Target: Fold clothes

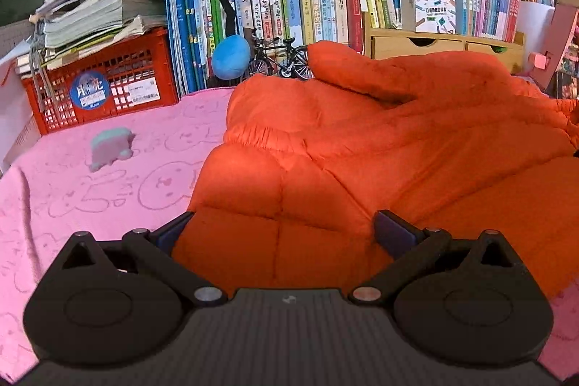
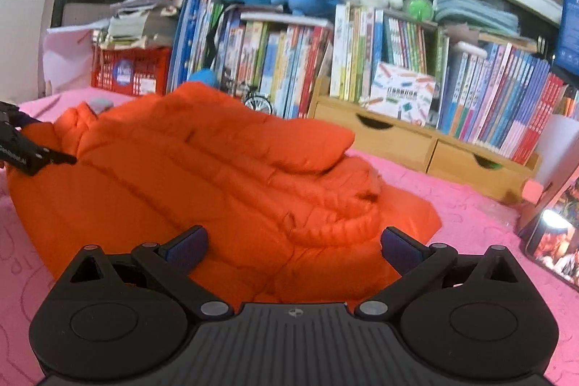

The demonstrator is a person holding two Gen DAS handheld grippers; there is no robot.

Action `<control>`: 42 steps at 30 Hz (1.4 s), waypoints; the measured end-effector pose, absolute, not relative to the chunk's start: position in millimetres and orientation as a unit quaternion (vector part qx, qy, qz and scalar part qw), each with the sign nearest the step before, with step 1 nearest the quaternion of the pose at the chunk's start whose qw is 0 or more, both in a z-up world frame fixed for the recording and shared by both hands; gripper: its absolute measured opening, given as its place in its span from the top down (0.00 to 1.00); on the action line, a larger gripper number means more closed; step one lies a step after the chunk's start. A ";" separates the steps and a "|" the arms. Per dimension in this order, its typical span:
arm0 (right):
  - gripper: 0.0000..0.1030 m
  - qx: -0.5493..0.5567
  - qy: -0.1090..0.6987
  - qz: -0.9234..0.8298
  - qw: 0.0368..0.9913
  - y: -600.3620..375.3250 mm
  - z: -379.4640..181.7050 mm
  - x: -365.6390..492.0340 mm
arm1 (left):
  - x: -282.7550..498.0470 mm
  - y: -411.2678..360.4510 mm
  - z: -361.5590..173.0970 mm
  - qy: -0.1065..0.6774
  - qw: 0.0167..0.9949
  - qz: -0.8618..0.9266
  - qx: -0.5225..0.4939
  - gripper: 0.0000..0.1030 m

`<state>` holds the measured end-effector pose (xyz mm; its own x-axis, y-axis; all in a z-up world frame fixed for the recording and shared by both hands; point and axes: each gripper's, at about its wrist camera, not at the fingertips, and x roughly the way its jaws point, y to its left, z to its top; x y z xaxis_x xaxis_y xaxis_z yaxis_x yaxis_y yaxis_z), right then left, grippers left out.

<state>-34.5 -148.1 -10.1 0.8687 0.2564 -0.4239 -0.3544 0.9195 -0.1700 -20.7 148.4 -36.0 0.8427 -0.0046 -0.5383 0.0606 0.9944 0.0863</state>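
Here, both grippers' jaws spread over the orange puffer jacket; crate sticker writing too blurred to read.

We cannot see where the orange jacket ends, since the left wrist view's right edge cuts it, the left gripper shows only partly at the right wrist view's left edge, and the book spines blur unreadably.

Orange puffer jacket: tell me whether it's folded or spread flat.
Partly folded. The orange puffer jacket lies on the pink cloth with a sleeve laid across its body; layers are stacked, not flat.
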 end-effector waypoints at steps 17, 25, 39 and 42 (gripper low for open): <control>0.00 -0.083 0.285 0.177 0.938 -152.1 -30.9 -4.0 | -4.9 169.6 -43.2 0.326 0.944 -0.049 -0.023 0.00; 0.00 -0.057 0.297 0.188 0.935 -160.5 -32.5 1.2 | -7.8 166.8 -40.7 0.308 0.950 -0.034 -0.017 0.00; 0.00 0.039 0.267 0.160 0.949 -208.7 -21.1 9.8 | -0.4 177.2 -23.9 0.245 0.964 -0.076 -0.065 0.00; 0.11 0.026 0.303 0.201 0.931 -190.3 -26.1 6.5 | -0.5 187.0 -24.1 0.263 0.940 -0.116 -0.186 0.20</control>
